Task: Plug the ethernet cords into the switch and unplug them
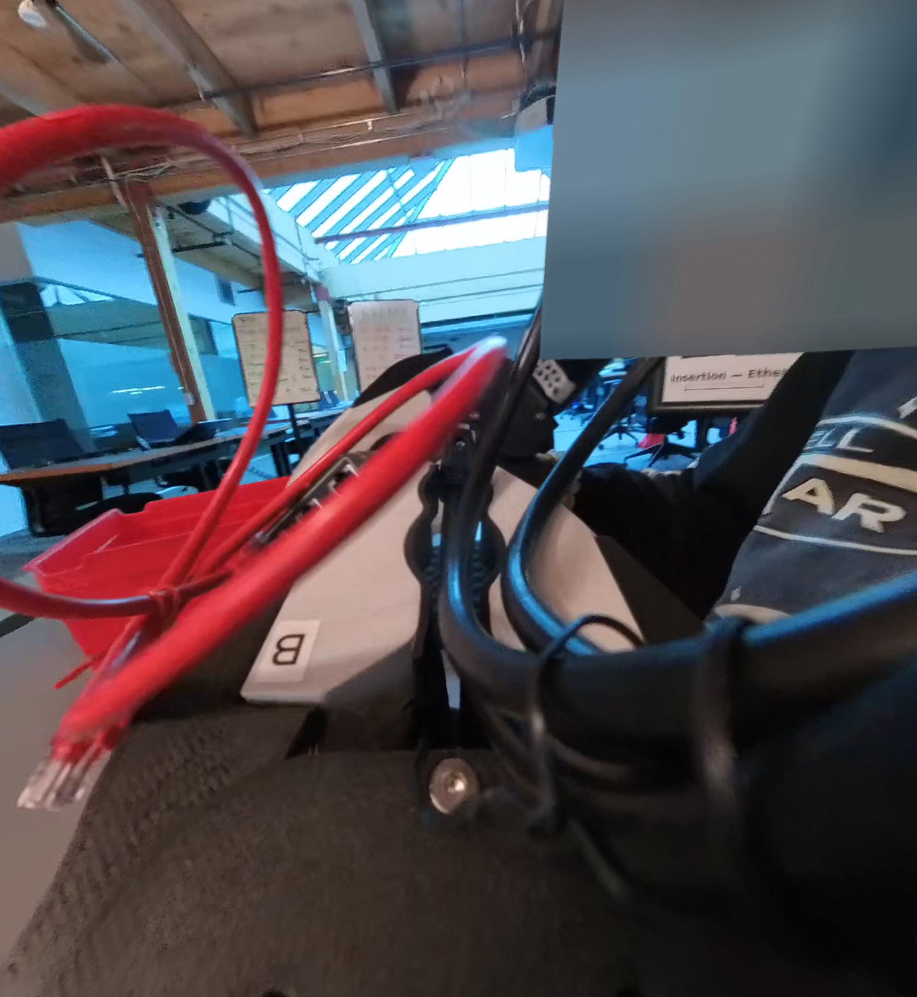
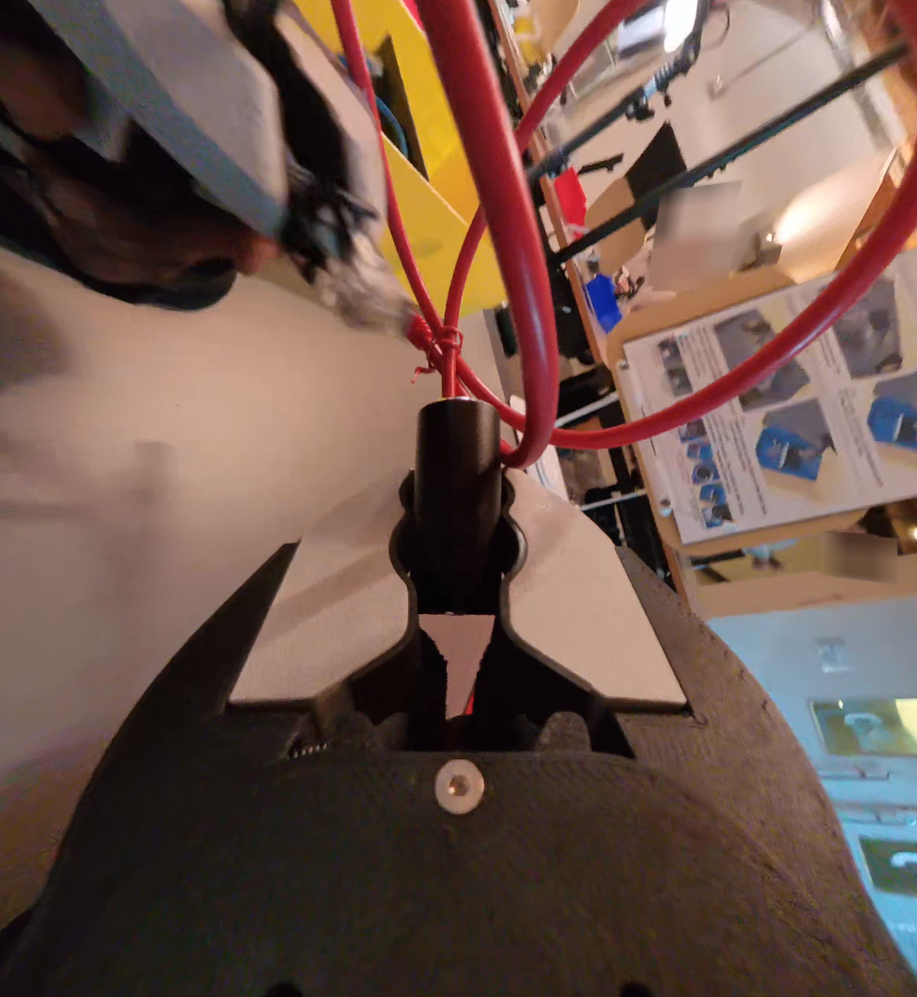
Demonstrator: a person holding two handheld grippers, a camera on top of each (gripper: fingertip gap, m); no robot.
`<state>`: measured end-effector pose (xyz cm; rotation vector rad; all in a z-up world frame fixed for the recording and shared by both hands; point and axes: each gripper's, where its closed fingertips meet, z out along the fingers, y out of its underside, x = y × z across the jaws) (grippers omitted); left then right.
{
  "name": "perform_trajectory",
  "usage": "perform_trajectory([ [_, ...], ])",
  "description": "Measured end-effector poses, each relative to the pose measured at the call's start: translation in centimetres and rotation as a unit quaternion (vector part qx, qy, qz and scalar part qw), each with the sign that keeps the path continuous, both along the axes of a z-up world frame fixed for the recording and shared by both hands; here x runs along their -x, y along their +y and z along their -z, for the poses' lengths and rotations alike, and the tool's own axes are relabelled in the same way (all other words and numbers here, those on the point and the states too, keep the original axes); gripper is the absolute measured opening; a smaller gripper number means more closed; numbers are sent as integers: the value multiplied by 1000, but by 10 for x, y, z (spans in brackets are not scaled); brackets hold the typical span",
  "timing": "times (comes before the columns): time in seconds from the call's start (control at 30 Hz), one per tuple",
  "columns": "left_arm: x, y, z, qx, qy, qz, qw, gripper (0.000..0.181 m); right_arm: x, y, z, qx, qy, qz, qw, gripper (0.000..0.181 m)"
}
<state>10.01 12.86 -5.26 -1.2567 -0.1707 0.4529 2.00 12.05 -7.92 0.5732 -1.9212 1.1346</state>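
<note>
Clenched the right gripper [image 2: 456,518] on a smooth black cylinder [image 2: 456,448], white scalloped fingers [image 2: 564,593] tight against it. Closed the left gripper [image 1: 445,485] on a black cord [image 1: 518,539], just behind its blurred end plug [image 2: 364,294]. Draped a glossy red cord [image 1: 262,270] in round loops over both tools, bound with a thin red tie [image 2: 437,340]; left its clear ridged plug [image 1: 60,782] hanging free. Showed no switch in either view, so judged no plugging done and all of it, unplugging too, yet to do. Farther out, glimpsed a red plastic bin [image 1: 122,545] and a yellow bin [image 2: 435,216].
</note>
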Motion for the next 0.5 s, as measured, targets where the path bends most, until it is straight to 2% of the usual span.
perform_trajectory([
  [0.1, 3, -7, -3, -12, -6, -8, 1000, 10, -16, -6, -2, 2, 27, -39, 999, 26],
  [0.33, 2, -21, -5, 25, -14, -25, 999, 13, -36, -2, -22, 22, 197, -87, 976, 25],
  [0.43, -2, -16, -2, 34, -35, -4, 999, 12, -41, -2, -22, 4, 223, -95, 970, 25],
  [0.47, -2, -15, 0, 34, -47, 1, 998, 18, -41, -2, -21, -3, 226, -96, 969, 26],
  [0.5, -1, -14, 2, 36, -57, 4, 998, 13, -41, -1, -22, -7, 238, -97, 966, 25],
])
